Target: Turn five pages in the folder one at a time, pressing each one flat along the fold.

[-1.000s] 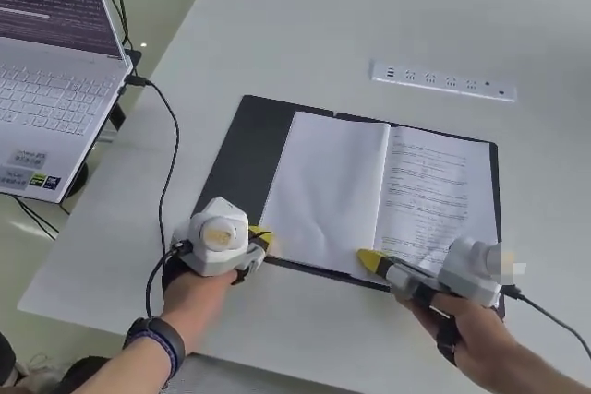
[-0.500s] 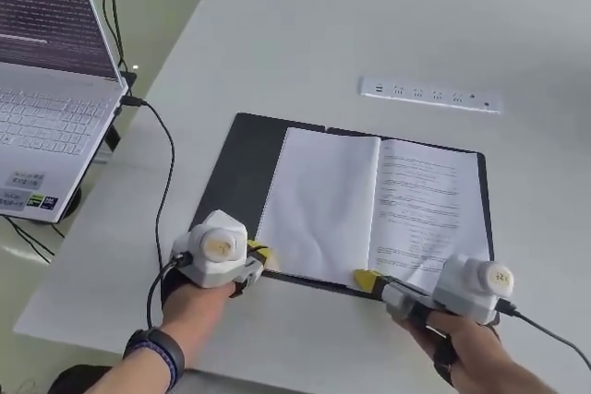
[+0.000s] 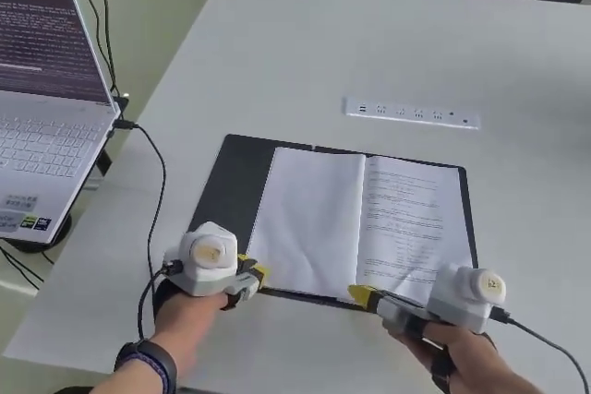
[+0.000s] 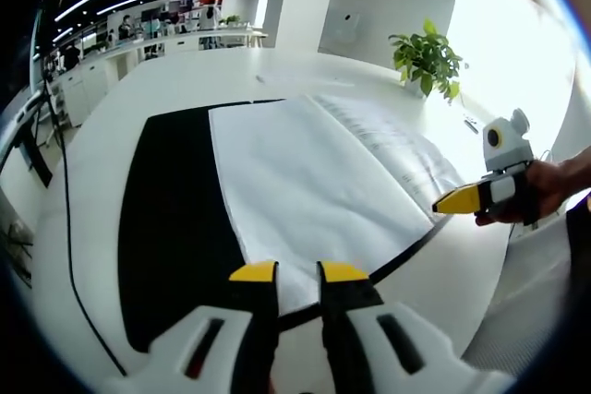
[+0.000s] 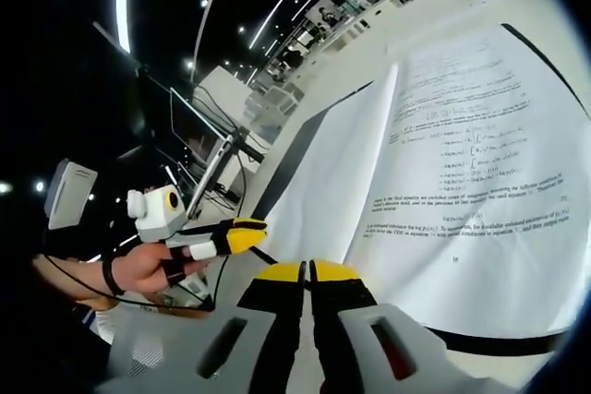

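Spreading across most of the head view, a smooth white table (image 3: pixel 369 34) carries a long white power strip (image 3: pixel 413 113) at its far side and an open silver laptop (image 3: pixel 46 126) with a lit screen at its left edge, from which a thin black cable (image 3: pixel 159 191) runs toward the near edge. Around it lies a bright open office with strip lights in the ceiling, a white column and a leafy green potted plant (image 4: pixel 427 54). The flat black folder (image 3: pixel 231 191) lies open near the front edge of the table, its left inner cover bare. A blank white page (image 3: pixel 309 219) lies on the left of the fold and a white page of printed text (image 3: pixel 411 219) on the right, both lying nearly flat. The left tool (image 3: pixel 259 274), white with yellow tips, is held in a hand wearing a dark wristband (image 3: pixel 148 357) and sits at the lower left corner of the blank page, right at the folder's near edge. Its jaws stand a little apart, with nothing between them. The right tool (image 3: pixel 360 294) points in from the right, with its tips at the folder's near edge just below the fold. Its jaws are pressed together and grip nothing. The two tools face each other across the bottom of the blank page, well apart.
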{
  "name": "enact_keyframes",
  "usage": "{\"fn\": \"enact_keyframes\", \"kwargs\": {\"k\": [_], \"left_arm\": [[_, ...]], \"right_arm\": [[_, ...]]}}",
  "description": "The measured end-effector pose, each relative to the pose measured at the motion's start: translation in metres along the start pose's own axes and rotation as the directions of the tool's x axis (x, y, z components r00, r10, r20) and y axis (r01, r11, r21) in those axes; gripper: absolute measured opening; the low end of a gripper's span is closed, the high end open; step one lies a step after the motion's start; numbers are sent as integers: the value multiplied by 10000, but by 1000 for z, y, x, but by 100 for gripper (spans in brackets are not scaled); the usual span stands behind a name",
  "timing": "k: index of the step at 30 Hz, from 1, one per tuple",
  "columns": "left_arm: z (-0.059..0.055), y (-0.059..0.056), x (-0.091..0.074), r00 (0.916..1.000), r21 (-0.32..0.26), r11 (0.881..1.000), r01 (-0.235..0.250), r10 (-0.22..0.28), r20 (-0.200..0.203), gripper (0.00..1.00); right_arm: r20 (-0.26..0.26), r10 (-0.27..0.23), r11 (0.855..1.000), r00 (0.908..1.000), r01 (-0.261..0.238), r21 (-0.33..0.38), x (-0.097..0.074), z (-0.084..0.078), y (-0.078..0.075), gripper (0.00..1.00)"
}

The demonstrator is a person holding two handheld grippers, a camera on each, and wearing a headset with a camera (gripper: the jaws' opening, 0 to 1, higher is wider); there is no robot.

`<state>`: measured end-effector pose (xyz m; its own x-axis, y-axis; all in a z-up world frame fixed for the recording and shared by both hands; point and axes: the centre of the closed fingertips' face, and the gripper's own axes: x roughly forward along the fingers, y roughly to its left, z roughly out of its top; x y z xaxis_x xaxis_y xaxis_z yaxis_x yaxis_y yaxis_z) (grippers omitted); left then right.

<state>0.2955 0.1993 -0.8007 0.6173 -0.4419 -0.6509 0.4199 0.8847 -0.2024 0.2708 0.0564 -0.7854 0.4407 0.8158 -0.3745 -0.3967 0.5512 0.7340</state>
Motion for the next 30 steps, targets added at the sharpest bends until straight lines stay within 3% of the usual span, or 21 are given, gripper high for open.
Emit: {"fn": "enact_keyframes", "kwargs": {"k": [6, 18, 22, 24, 29, 30], "left_arm": [[13, -1, -15, 9991, -57, 10000, -77, 79, 420, 21], [22, -8, -35, 9977, -8, 9996, -280, 280, 618, 30], [31, -10, -43, 9957, 8, 9992, -403, 401, 833, 33], [35, -11, -47, 9949, 88, 9988, -490, 480, 891, 34], [43, -12, -56, 9933, 254, 9980, -582, 553, 1019, 36], [44, -13, -57, 9930, 324, 9976, -607, 570, 1033, 36]], "right_arm": [[366, -187, 9992, 9992, 200, -348, -16, 11, 0, 7], [516, -800, 9912, 9955, 850, -1011, -46, 18, -15, 19], [366, -1047, 9783, 9938, 1095, -1760, -57, 22, -19, 23], [285, -1214, 9652, 9922, 1247, -2297, -63, 25, -19, 25], [392, -1329, 9553, 9904, 1385, -2614, -75, 35, -18, 29], [406, -1420, 9479, 9890, 1477, -2822, -79, 37, -17, 29]]}}
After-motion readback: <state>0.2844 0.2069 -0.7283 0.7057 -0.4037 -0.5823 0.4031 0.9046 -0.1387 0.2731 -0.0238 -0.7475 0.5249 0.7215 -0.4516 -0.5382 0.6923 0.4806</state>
